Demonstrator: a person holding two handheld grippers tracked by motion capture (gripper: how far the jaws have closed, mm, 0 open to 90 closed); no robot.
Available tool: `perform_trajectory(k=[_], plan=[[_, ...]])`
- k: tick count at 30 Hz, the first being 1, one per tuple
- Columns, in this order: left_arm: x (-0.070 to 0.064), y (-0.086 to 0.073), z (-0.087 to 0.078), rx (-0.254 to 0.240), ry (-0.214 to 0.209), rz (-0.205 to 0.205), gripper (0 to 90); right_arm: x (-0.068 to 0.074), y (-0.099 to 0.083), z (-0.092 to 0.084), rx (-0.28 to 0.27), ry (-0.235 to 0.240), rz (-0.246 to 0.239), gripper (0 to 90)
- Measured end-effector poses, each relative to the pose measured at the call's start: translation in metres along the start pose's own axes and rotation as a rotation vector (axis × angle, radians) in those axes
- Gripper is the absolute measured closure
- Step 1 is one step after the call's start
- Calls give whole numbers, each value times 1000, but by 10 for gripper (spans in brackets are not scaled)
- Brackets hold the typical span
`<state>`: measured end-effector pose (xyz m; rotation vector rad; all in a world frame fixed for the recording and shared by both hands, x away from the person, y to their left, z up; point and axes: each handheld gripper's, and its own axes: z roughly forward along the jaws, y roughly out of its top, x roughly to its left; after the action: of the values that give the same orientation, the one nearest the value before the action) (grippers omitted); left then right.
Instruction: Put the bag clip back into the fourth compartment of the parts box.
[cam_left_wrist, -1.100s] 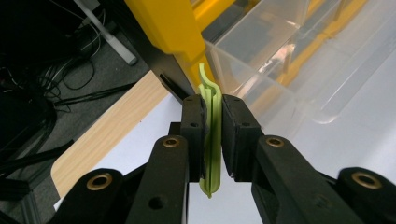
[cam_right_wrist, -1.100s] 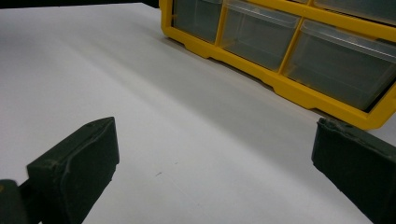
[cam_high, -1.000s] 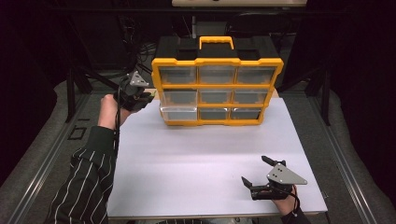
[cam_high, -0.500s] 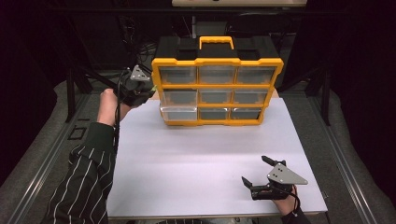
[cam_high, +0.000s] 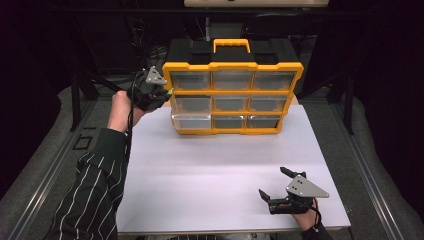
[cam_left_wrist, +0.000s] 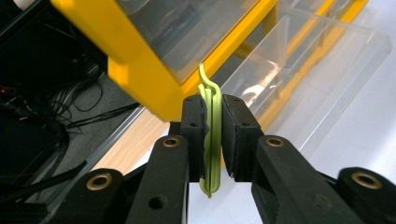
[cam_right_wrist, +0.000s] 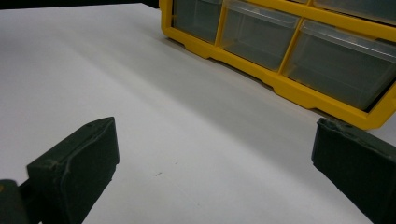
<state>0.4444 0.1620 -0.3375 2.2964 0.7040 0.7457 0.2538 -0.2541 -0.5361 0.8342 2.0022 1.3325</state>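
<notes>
A yellow organizer (cam_high: 233, 92) with clear drawers and a black top stands at the back of the white table (cam_high: 220, 175). Its bottom-left drawer (cam_high: 191, 120) is pulled partway out. My left gripper (cam_high: 161, 93) is raised at the organizer's left edge, level with the middle row, and is shut on a thin light-green clip (cam_left_wrist: 211, 140). In the left gripper view the clip stands on edge between the pads, its tip near the yellow frame (cam_left_wrist: 140, 79), with the open drawer (cam_left_wrist: 299, 93) beyond. My right gripper (cam_high: 276, 189) rests open and empty near the table's front right corner.
The organizer's yellow handle (cam_high: 231, 45) sticks up at the back. Dark cables (cam_left_wrist: 56, 112) and black stands lie off the table's left side. A wide stretch of white table (cam_right_wrist: 154, 107) lies between my right gripper and the organizer's front (cam_right_wrist: 289, 51).
My left gripper has risen and moved right with the green clip, from beside the organizer's lower left to its left edge at the middle row. The right gripper has stayed still.
</notes>
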Motion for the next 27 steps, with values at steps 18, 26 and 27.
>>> perform_trajectory(k=[18, 26, 27], plan=[[-18, 22, 10, -14, -36, 71, 802, 0, 0, 0, -1, 2, -2, 3], [-24, 25, 19, -7, -68, 92, 802, 0, 0, 0, -2, 1, 3, 3], [-25, 25, 20, -7, -70, 92, 802, 0, 0, 0, -2, 1, 3, 3]])
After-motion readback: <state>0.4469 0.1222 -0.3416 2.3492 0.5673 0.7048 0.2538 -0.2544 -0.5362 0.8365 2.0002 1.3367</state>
